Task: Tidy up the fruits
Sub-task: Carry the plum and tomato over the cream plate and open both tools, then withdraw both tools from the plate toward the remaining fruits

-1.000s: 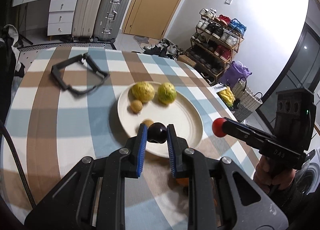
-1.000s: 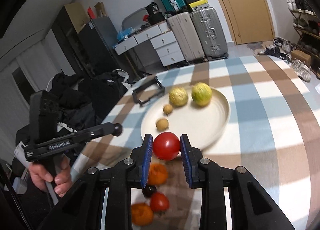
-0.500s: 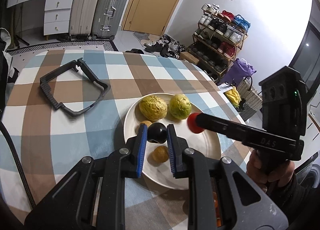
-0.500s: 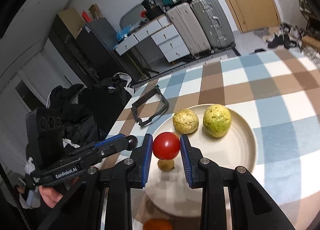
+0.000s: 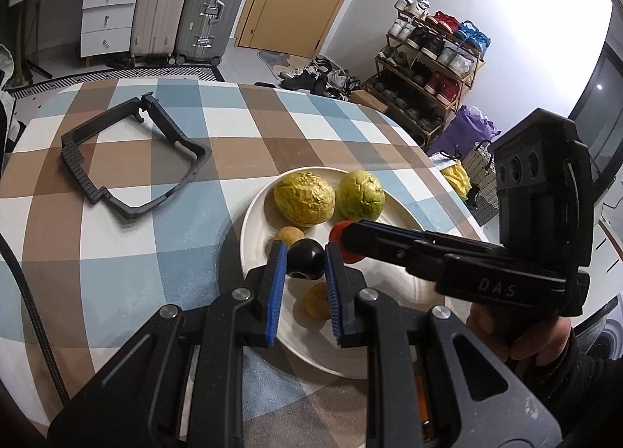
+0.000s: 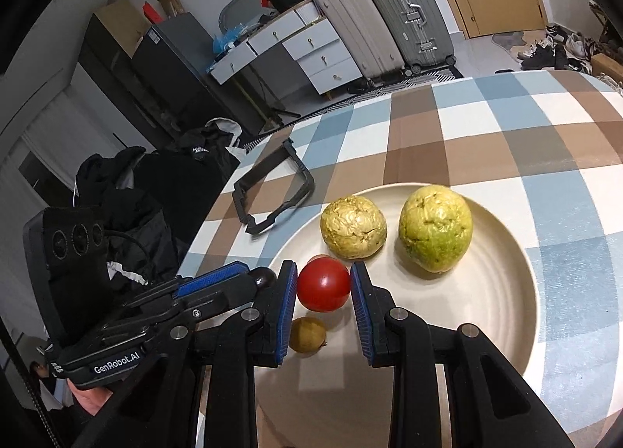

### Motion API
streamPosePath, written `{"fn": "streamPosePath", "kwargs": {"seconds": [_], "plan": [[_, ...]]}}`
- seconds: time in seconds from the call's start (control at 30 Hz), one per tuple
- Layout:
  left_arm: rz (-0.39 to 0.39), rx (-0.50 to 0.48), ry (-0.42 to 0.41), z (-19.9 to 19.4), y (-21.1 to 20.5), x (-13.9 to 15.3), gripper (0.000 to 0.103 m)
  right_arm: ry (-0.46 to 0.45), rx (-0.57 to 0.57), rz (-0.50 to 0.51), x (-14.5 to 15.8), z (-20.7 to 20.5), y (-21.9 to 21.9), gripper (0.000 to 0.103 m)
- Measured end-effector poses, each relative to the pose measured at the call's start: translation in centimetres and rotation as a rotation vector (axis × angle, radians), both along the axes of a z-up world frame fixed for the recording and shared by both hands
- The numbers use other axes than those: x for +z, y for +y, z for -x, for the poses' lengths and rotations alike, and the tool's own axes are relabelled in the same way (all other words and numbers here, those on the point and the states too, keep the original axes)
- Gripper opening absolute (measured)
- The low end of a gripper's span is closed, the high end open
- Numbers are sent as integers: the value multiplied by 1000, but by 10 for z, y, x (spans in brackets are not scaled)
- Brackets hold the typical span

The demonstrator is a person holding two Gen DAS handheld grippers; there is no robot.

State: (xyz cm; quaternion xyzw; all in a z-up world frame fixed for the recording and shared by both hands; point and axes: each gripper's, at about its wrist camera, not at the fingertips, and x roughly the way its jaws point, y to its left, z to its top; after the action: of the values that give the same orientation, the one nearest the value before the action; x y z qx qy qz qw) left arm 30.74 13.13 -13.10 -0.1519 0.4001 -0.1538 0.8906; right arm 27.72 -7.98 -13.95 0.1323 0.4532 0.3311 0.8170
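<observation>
Small dark plum-like fruit (image 5: 305,258), glossy, near black, round: pinched between the blue pads of the left gripper (image 5: 301,267), held over the near-left part of the round cream ceramic plate (image 5: 393,346). Smooth red tomato (image 6: 324,284): clamped by the right gripper (image 6: 324,292), hanging over the plate's left side, just beside the dark fruit.

Judged step: set both down on the plate. To do it well, lower each until the fruit rests on the ceramic before easing the tongs apart; round fruit will likely roll. Keep the two grippers from knocking, as they sit close. Aim for bare plate, not onto the two small tan round fruits (image 6: 307,334) lying below.

Further back on the plate: a wrinkled yellow guava-like fruit (image 6: 353,226) and a greener one (image 6: 435,229), side by side, apart. Beyond, on the blue-brown checked tablecloth (image 5: 155,238), a black plastic frame (image 5: 128,160).
</observation>
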Motion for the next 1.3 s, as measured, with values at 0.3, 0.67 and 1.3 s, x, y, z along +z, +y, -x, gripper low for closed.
{"fn": "streamPosePath", "kwargs": {"seconds": [0.3,0.67,1.3], "plan": [[14,14,3,1,3,-9,18,2,23,10,-5,-1,12,30],[-14,66,-48,33,0,22,36,-55,-9,-23,20,19,-11,46],[-158,131,-180,165,-61,96,82,-298,-95,-23,107,147,-71,88]]}}
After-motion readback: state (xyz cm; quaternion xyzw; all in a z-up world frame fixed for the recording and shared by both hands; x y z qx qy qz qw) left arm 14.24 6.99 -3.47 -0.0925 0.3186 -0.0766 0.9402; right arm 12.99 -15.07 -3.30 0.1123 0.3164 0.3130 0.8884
